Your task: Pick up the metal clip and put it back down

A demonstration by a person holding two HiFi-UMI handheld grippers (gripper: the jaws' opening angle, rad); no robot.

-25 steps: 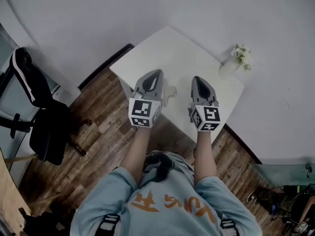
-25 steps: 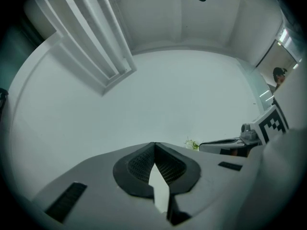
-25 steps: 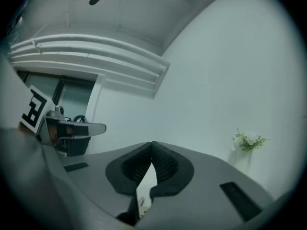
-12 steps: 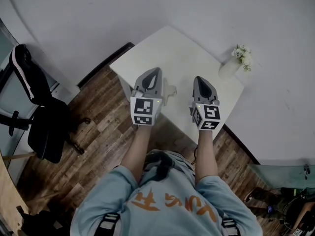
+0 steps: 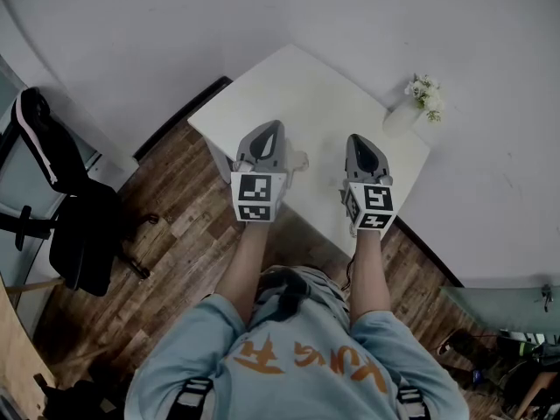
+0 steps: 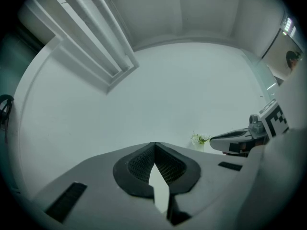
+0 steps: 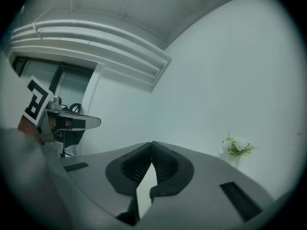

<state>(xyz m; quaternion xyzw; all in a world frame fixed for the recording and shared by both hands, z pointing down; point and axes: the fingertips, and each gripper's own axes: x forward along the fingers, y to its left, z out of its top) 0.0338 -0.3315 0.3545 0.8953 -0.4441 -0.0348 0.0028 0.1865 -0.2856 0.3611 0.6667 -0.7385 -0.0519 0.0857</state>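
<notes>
Left gripper (image 5: 272,128), at centre frame, has its jaws pressed together on nothing. At far left a black chair (image 5: 70,217) stands on the wooden floor (image 5: 175,243). A white table (image 5: 297,81) fills the corner between pale walls (image 5: 131,24). On it, just right of the left gripper, lies a small pale shape (image 5: 298,158), too small to tell whether it is the metal clip. Right gripper (image 5: 358,140) is likewise closed and empty. A vase of white flowers (image 5: 418,101) stands at the table's upper right corner.
</notes>
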